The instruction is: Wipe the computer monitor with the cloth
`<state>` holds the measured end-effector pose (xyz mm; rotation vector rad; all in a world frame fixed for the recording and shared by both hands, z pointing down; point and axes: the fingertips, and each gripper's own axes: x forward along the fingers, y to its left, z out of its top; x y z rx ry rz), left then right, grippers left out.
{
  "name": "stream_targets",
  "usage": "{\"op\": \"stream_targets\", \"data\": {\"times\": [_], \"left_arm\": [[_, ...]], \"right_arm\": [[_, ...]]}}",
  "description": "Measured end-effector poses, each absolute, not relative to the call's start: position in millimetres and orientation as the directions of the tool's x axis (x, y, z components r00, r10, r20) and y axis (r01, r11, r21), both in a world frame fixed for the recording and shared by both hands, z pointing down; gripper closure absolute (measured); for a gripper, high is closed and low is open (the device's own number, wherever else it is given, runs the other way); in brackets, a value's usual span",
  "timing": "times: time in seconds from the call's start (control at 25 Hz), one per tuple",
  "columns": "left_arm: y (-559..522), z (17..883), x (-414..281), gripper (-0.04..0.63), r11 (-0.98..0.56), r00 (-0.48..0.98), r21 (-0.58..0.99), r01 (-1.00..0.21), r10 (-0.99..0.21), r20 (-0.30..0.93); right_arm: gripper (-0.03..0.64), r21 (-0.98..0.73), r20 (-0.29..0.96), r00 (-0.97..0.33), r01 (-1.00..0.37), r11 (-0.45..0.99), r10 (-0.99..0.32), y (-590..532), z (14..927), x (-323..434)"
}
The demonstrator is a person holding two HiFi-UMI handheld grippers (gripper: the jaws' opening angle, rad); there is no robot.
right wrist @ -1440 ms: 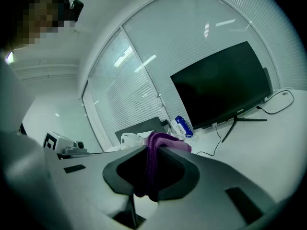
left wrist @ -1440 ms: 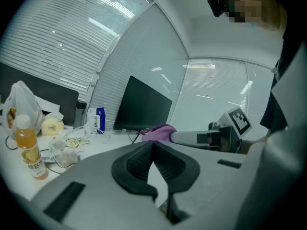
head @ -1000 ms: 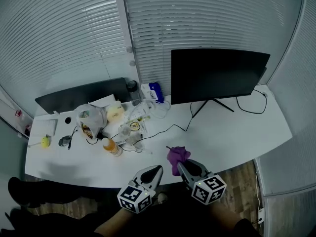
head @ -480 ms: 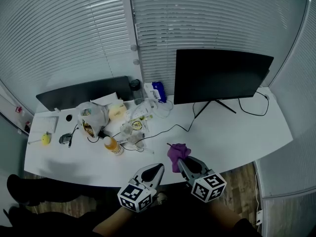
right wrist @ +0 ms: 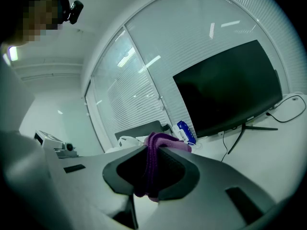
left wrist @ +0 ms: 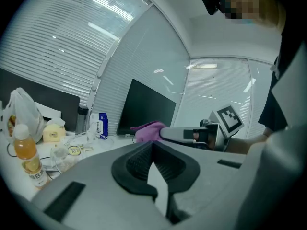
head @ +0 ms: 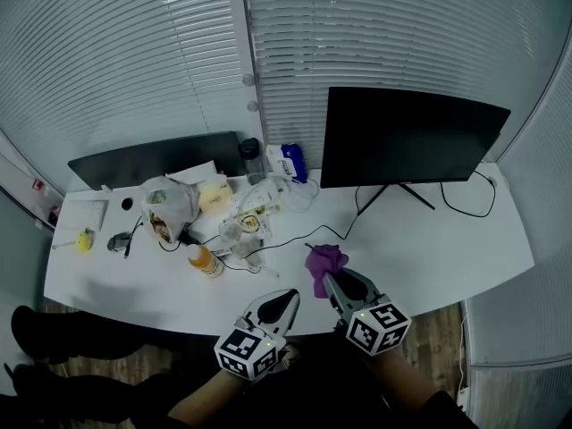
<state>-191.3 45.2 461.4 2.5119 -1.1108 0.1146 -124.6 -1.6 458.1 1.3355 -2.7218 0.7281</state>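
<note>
The purple cloth (head: 323,262) is pinched in the right claw (head: 331,282) over the bench's (head: 429,248) near edge. The monitor (head: 411,141) stands far and slightly right (long axis left-right). The left claw (head: 288,300), pressed together and empty, is farther from it.

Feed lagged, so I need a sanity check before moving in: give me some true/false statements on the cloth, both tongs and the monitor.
1. The right tongs are shut on the purple cloth. True.
2. The left tongs are wide open. False: they are shut, with nothing between them.
3. The purple cloth touches the monitor. False: it is held well short of it.
4. The monitor screen is dark. True.
</note>
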Motion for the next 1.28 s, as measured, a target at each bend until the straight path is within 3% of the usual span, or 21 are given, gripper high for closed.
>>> {"op": "stream_targets", "data": {"times": [1.28], "left_arm": [[-51, 491, -134, 0.591, -0.434, 0.531, 0.336, -0.836, -0.794, 0.298]], "right_arm": [[0.540, -0.435, 0.270, -0.718, -0.685, 0.584, -0.641, -171, 515, -97]]}}
